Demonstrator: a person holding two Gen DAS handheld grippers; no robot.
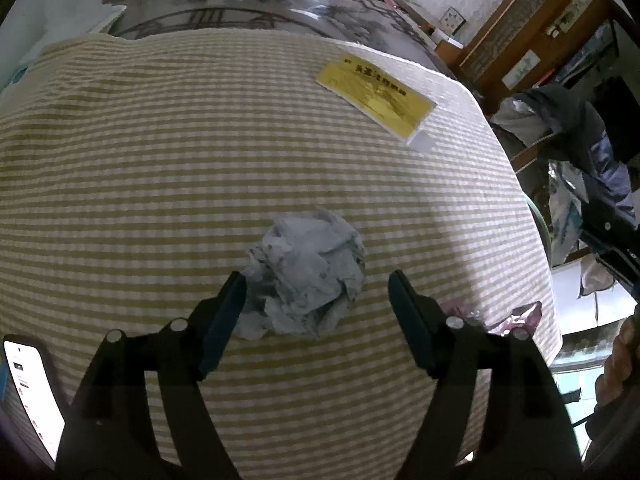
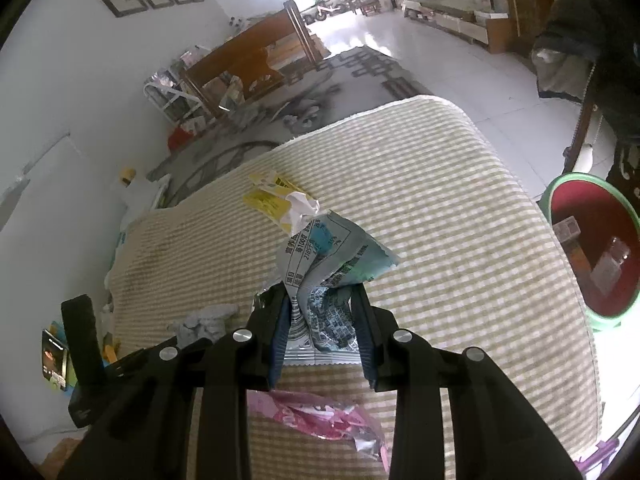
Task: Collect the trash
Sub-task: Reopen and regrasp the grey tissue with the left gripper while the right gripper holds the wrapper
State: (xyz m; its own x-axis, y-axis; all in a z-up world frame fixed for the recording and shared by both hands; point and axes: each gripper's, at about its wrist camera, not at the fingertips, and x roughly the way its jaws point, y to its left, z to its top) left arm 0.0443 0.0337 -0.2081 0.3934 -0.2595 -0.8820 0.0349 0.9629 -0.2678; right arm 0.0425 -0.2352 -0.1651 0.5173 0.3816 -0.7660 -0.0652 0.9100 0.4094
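1. The pink wrapper (image 2: 320, 424), lying on the bench (image 2: 460, 240) near its front edge beneath the right gripper (image 2: 322, 320), could be overlooked.
2. The printed wrapper (image 2: 320, 280) is pinched between the nearly closed right fingers (image 2: 362, 320). It is held only by its crumpled lower part, so it may slip out if it is swung toward the red bin (image 2: 592, 256) beyond the bench's right edge.
3. The left gripper (image 1: 316, 312) stands open around the crumpled paper ball (image 1: 308, 276). One finger (image 1: 224, 316) is seen just beside it; whether they touch cannot be told. The ball could be pushed aside if the closing is off-centre.
4. The yellow card (image 1: 376, 98) lies near the far right corner.
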